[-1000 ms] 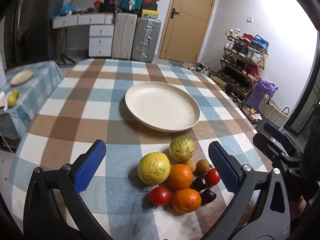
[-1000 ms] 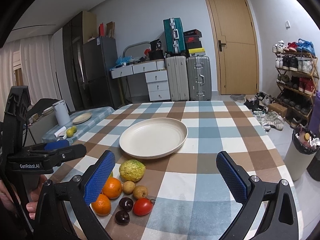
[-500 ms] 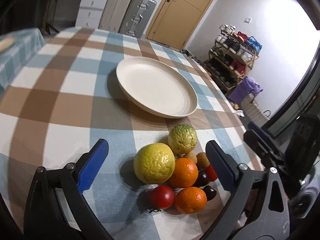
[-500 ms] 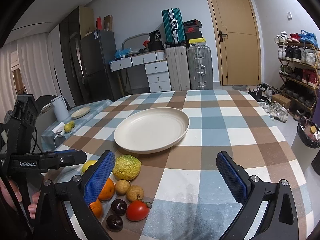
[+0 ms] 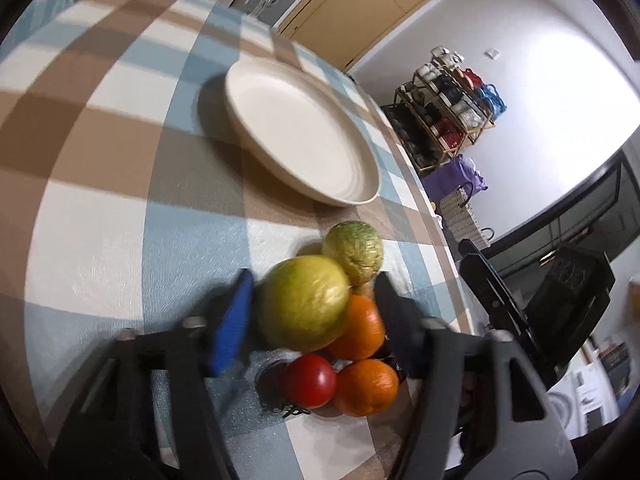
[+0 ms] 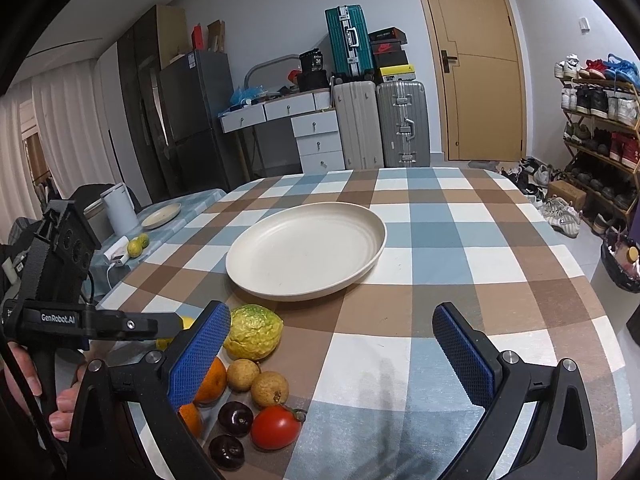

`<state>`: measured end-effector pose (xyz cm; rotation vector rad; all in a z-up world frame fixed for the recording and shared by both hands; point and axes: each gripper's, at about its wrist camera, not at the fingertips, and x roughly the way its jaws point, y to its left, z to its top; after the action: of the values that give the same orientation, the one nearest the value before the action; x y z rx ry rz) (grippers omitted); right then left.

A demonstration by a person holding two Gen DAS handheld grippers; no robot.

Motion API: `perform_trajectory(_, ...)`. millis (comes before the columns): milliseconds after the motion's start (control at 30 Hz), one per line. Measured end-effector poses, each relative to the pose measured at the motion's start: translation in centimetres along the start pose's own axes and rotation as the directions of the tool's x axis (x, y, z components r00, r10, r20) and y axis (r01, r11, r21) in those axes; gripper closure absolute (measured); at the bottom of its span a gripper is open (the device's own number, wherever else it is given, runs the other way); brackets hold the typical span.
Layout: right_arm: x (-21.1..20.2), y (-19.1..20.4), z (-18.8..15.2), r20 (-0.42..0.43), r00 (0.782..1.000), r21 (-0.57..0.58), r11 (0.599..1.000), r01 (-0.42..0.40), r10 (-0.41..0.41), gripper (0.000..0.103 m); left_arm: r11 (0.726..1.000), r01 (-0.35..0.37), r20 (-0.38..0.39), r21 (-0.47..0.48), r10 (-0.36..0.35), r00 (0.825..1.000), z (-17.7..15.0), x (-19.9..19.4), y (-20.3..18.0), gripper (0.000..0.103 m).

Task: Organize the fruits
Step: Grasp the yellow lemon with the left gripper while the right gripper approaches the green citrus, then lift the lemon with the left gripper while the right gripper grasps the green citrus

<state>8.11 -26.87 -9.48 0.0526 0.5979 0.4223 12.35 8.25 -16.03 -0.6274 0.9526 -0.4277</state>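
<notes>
- The left claw [image 5: 312, 312] is closing around the big yellow-green citrus [image 5: 305, 307] at the left of the fruit pile; the fruit is sitting between the fingers, but motion blur is hiding whether the pads are pressing on it yet.
- The pile is lying on the checked desk [image 5: 100, 216], just in front of the plate [image 5: 296, 136]: a bumpy green fruit [image 5: 354, 251], two oranges [image 5: 362, 330], a tomato [image 5: 310, 380].
- The plate is standing bare, so the step in hand is judged to be the first pick.
- The right claw [image 6: 340, 352] is hanging spread wide over the desk, pinching nothing, to the right of the pile.
- The next move probably calls for a firm grip, then a lift clear of the touching neighbours, so that they are not rolling off.
</notes>
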Motion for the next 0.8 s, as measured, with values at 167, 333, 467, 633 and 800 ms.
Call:
perform_trajectory(167, 0.1, 0.2, 0.0, -0.002, 1.0, -0.001, 1.0, -0.006, 0.006, 0.0, 1.0, 0.019, 0.011, -0.002, -0.019, 1.0, 0.5, 0.8, 0.2, 0.057)
perform_trajectory(333, 0.3, 0.5, -0.1, -0.009, 1.0, -0.01, 1.0, -0.009, 0.009, 0.0, 0.999, 0.032, 0.018, -0.011, -0.032, 0.999, 0.4, 0.8, 0.3, 0.058)
perform_trajectory(467, 0.5, 0.8, -0.1, -0.021, 1.0, -0.018, 1.0, -0.019, 0.019, 0.0, 0.999, 0.044, 0.035, -0.002, -0.044, 0.998, 0.4, 0.3, -0.1, 0.058)
perform_trajectory(633, 1.1, 1.0, 0.1, -0.053, 0.997, -0.011, 0.998, -0.06, 0.06, 0.0, 0.999, 0.053, 0.059, -0.004, -0.053, 0.997, 0.9, -0.4, 0.0, 0.058)
perform_trajectory(800, 2.0, 1.2, 0.3, -0.092, 0.984, 0.023, 0.989, -0.149, 0.151, 0.0, 0.999, 0.028, 0.104, 0.016, -0.029, 0.994, 0.9, -2.3, 0.0, 0.058)
